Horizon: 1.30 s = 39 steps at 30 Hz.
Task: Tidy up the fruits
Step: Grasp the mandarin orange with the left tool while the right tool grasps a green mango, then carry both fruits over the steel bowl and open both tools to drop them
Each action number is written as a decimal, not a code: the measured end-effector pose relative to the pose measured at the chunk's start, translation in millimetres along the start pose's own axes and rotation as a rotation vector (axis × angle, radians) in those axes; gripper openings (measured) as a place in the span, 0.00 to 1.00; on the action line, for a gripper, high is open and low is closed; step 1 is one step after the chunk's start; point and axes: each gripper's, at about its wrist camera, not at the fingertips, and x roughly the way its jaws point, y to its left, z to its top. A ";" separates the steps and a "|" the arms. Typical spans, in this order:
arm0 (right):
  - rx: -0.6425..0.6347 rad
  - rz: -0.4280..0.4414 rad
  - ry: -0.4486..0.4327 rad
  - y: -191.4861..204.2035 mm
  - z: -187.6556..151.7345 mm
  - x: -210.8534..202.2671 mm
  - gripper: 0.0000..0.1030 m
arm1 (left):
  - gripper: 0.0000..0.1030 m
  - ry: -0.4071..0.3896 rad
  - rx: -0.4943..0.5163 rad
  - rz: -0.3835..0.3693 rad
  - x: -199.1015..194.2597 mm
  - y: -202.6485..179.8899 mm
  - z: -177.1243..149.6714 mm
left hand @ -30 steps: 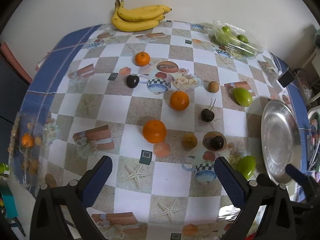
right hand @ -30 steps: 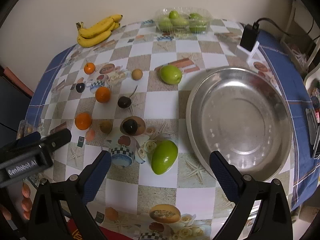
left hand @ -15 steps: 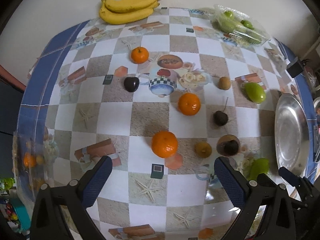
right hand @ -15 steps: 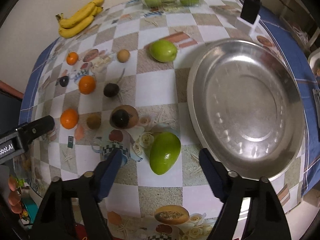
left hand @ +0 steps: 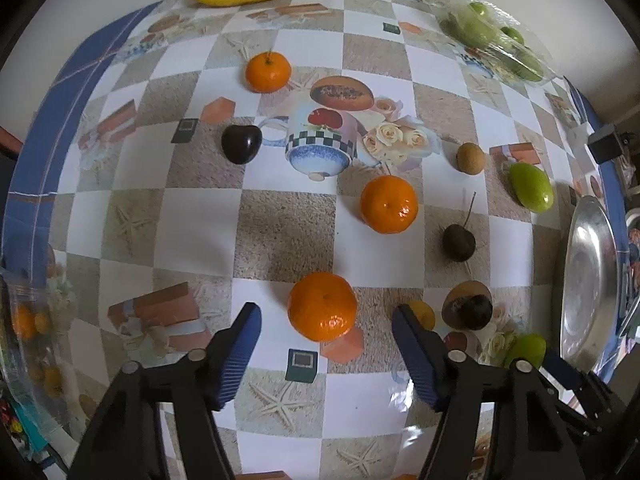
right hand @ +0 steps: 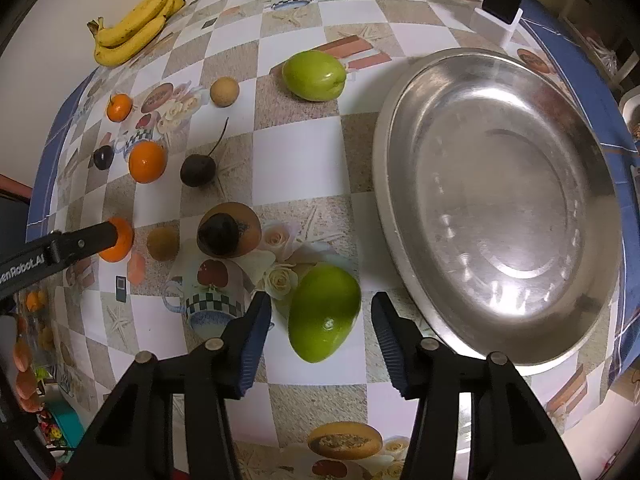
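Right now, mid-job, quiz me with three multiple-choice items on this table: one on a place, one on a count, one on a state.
1. Where do the bananas lie?
A. at the table's far edge by the wall
B. in the metal tray
C. beside the near green fruit

2. How many loose oranges lie on the tablecloth?
A. one
B. three
C. five

3. What does the metal tray hold?
A. green fruit
B. oranges
C. nothing

Answers:
1 A: they lie far off, against the wall.
2 B: the left wrist view shows three.
3 C: its surface is bare and shiny.
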 end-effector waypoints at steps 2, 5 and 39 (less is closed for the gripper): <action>-0.004 -0.003 0.002 1.2 0.3 2.2 0.46 | 0.63 0.007 -0.006 0.000 3.4 1.4 2.5; -0.006 -0.013 0.008 1.7 -0.1 4.3 0.40 | 0.60 0.016 -0.014 0.005 7.8 4.2 6.5; 0.010 0.022 -0.134 -21.0 7.8 -51.2 0.38 | 0.40 -0.082 0.054 -0.039 -54.7 -70.4 -6.9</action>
